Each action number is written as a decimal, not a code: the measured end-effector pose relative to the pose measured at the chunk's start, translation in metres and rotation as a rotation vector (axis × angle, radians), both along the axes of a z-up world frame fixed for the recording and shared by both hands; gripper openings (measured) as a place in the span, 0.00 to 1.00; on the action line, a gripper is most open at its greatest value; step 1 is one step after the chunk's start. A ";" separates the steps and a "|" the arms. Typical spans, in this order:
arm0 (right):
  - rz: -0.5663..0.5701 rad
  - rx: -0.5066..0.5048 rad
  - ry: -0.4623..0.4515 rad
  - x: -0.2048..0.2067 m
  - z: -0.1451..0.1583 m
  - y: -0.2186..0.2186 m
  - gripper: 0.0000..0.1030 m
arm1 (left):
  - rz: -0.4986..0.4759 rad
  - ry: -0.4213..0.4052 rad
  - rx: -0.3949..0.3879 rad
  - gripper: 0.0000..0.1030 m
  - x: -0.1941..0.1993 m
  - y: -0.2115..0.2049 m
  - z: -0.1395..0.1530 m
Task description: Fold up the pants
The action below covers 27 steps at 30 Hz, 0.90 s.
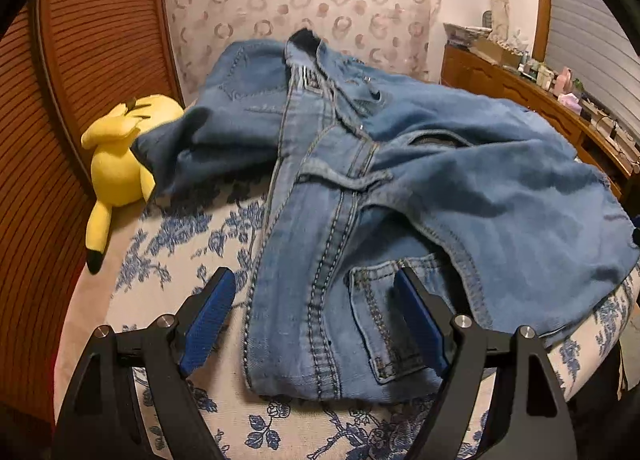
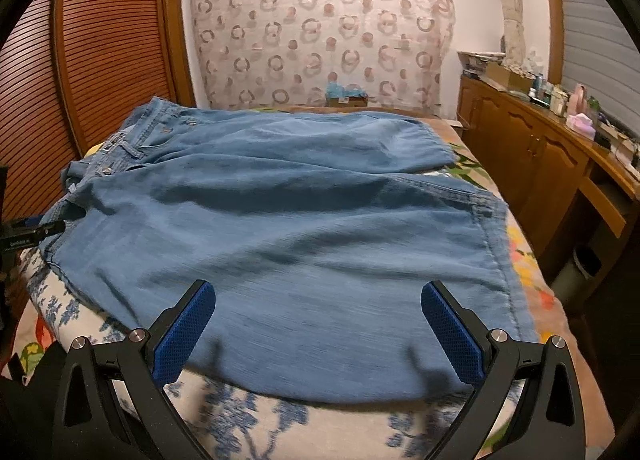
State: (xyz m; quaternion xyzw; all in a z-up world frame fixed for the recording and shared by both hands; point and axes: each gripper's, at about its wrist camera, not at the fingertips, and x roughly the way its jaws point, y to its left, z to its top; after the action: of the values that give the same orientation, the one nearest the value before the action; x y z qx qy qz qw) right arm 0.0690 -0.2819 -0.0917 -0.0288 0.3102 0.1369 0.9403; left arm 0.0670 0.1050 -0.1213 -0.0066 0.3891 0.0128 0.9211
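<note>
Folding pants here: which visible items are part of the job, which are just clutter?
Job:
- blue jeans, spread on the bed
- floral bedspread under them, the work surface
- left gripper, open
- right gripper, open

Lying about:
- yellow plush toy beside the jeans
- wooden sideboard with bottles and boxes on top
- patterned curtain
- slatted wardrobe door

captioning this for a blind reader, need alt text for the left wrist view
Blue jeans lie crumpled on a floral bedspread, waistband and a back pocket nearest the camera. The left tongs stand open over that near edge, gripping nothing. A yellow plush toy lies at the left by a slatted wooden door.
</note>
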 end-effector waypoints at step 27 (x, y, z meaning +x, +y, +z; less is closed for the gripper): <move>-0.158 -0.003 0.096 -0.029 0.020 -0.012 0.83 | 0.021 -0.029 -0.064 0.82 -0.004 0.007 -0.009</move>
State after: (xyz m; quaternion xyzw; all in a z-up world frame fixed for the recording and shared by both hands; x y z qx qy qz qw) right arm 0.0398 -0.2938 -0.0720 0.0008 0.3565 0.0630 0.9322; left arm 0.0631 0.1118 -0.1304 -0.0404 0.3760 0.0097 0.9257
